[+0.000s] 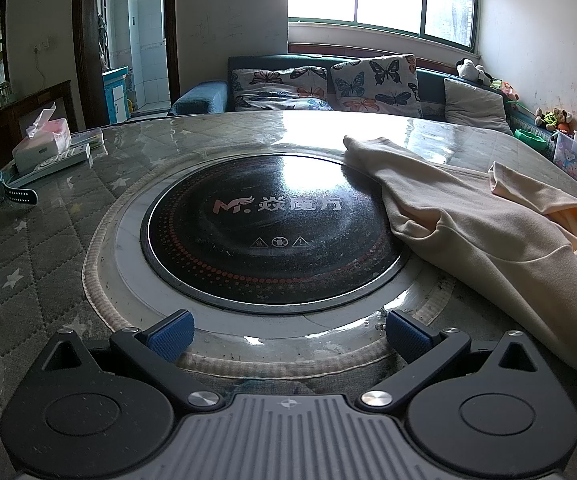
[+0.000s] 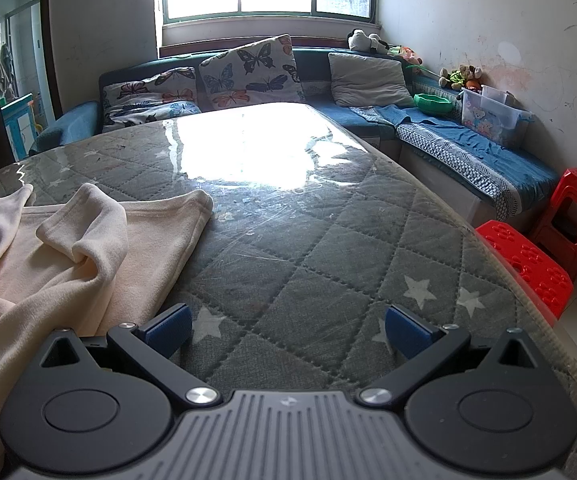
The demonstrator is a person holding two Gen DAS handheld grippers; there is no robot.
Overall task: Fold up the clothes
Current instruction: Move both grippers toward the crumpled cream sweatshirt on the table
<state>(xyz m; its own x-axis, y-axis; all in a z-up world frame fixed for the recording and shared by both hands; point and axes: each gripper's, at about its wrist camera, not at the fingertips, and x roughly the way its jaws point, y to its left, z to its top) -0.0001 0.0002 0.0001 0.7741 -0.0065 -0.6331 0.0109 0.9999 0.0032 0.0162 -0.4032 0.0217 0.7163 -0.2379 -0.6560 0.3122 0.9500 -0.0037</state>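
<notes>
Quilted table (image 2: 328,240) — cream garment (image 1: 488,232) right of left gripper (image 1: 288,334), left of right gripper (image 2: 286,330); both wide, empty.

Left black two-finger gripper with blue ribbed pads (image 1: 288,334): lower centre of frame, jaws spread wide, nothing between pads, level pose. Right black two-finger gripper with blue ribbed pads (image 2: 287,330): lower centre of frame, jaws equally wide, pads empty, level.

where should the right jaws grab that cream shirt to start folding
Take the cream fleece garment at its flat hemmed corner lying on the grey quilted table cover. Approach from the right: that edge is one exposed, uncrumpled layer, while the middle is bunched.
</notes>
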